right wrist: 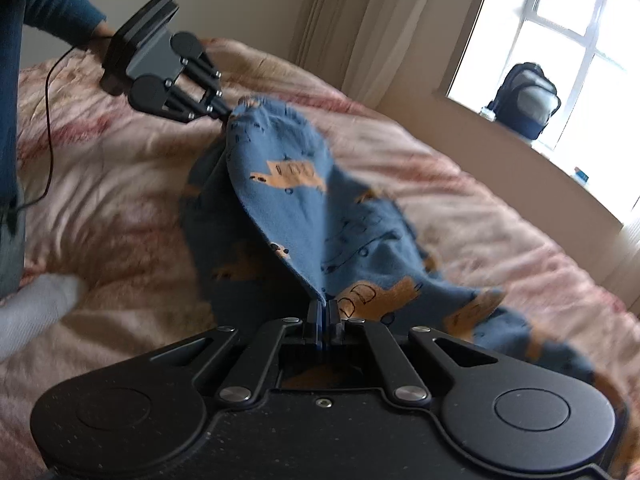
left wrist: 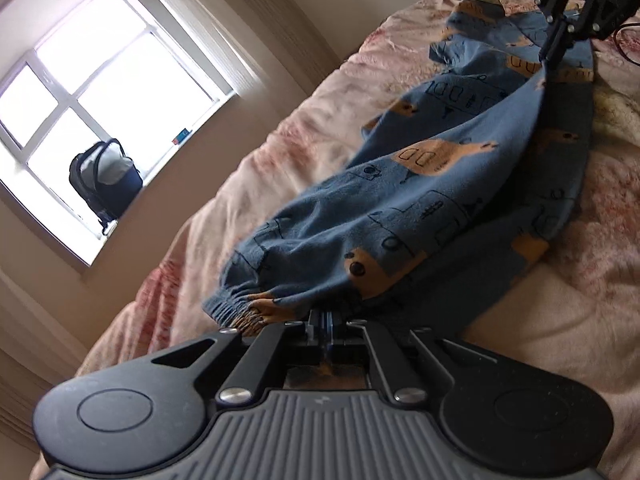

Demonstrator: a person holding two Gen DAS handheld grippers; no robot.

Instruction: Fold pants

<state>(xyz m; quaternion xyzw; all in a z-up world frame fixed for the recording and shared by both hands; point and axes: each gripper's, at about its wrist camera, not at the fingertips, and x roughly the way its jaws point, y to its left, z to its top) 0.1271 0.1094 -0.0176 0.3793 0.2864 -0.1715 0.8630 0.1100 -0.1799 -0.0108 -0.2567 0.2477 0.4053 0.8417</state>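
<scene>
Blue pants [left wrist: 420, 184] with orange prints hang stretched between both grippers above the bed. In the left wrist view my left gripper [left wrist: 326, 314] is shut on the pants beside an elastic gathered hem [left wrist: 236, 308]. At the top right, my right gripper [left wrist: 551, 54] pinches the other end. In the right wrist view my right gripper [right wrist: 322, 306] is shut on a folded edge of the pants [right wrist: 304, 208]. The left gripper [right wrist: 229, 115] grips the far tip of the cloth. Part of the pants trails onto the quilt at the right.
A pink floral quilt [left wrist: 312, 140] covers the bed [right wrist: 120, 168]. A dark backpack [left wrist: 105, 182] sits on the window sill [right wrist: 560, 160]. A person's blue sleeve [right wrist: 60, 0], a black cable [right wrist: 50, 120] and a white sock [right wrist: 36, 312] are at the left.
</scene>
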